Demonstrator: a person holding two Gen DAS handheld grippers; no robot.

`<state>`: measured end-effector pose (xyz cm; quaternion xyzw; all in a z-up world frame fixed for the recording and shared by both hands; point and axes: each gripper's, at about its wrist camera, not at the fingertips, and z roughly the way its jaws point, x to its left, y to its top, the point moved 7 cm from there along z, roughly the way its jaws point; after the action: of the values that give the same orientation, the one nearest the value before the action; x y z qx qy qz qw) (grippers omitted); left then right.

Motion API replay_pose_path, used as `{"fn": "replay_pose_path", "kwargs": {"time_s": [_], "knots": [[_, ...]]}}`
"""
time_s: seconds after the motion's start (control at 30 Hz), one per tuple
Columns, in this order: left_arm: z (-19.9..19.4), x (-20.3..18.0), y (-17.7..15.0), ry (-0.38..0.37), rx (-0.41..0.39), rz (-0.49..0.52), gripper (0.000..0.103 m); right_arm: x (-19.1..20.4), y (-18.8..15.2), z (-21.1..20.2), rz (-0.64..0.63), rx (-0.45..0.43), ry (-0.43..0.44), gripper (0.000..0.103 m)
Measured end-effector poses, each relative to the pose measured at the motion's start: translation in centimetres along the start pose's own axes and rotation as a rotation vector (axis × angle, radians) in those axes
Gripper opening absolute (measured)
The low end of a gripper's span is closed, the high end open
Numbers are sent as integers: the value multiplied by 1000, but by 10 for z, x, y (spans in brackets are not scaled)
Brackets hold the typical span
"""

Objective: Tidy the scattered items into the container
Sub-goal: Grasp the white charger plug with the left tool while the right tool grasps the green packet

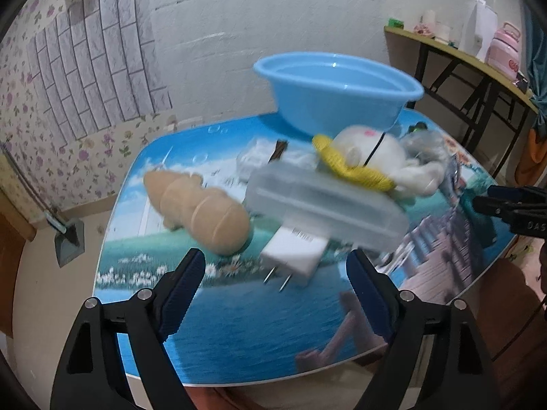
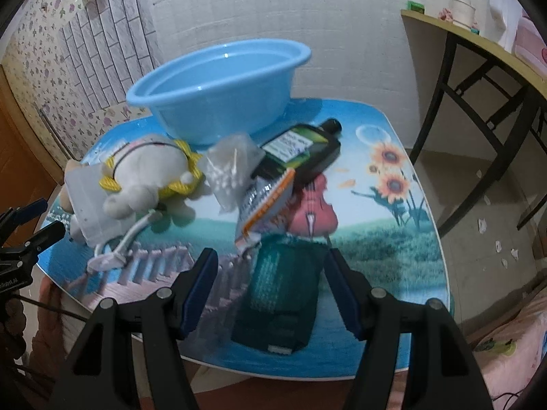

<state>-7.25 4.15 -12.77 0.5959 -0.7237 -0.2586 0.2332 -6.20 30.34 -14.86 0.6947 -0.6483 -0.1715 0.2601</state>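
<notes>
A blue plastic basin (image 1: pixel 336 95) (image 2: pixel 218 94) stands at the far side of the picture-printed table (image 1: pixel 239 324) (image 2: pixel 393 256). In front of it lie a white plush toy with a yellow ring (image 1: pixel 372 160) (image 2: pixel 147 171), a clear plastic box (image 1: pixel 324 208), a white charger plug (image 1: pixel 295 256), a bread-shaped plush (image 1: pixel 198 212), a dark bottle (image 2: pixel 301 153), a clear bag of swabs (image 2: pixel 229 171), a snack packet (image 2: pixel 270 205) and a dark green pack (image 2: pixel 280 294). My left gripper (image 1: pixel 275 294) is open just before the plug. My right gripper (image 2: pixel 270 290) is open around the green pack.
A white cable (image 2: pixel 119 246) lies by the plush toy. A side desk (image 1: pixel 461 54) (image 2: pixel 478 41) with bottles and boxes stands at the right. The table's near edge is close under both grippers. The right gripper's tip shows in the left wrist view (image 1: pixel 512 205).
</notes>
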Motion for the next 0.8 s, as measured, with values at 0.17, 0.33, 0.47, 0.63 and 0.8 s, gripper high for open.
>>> {"fn": "replay_pose_path", "kwargs": {"time_s": [0.17, 0.33, 0.47, 0.63, 0.8], "knots": [[17, 1, -7, 10, 28, 20, 85, -3, -6, 6, 10, 20, -8, 65], [25, -2, -1, 18, 17, 44, 85, -2, -9, 9, 9, 33, -12, 65], [33, -4, 2, 18, 18, 58, 85, -3, -11, 12, 9, 41, -26, 65], [37, -7, 4, 4, 11, 63, 75, -10, -13, 16, 21, 52, -57, 65], [37, -5, 3, -16, 16, 48, 44, -10, -13, 16, 12, 47, -70, 65]]}}
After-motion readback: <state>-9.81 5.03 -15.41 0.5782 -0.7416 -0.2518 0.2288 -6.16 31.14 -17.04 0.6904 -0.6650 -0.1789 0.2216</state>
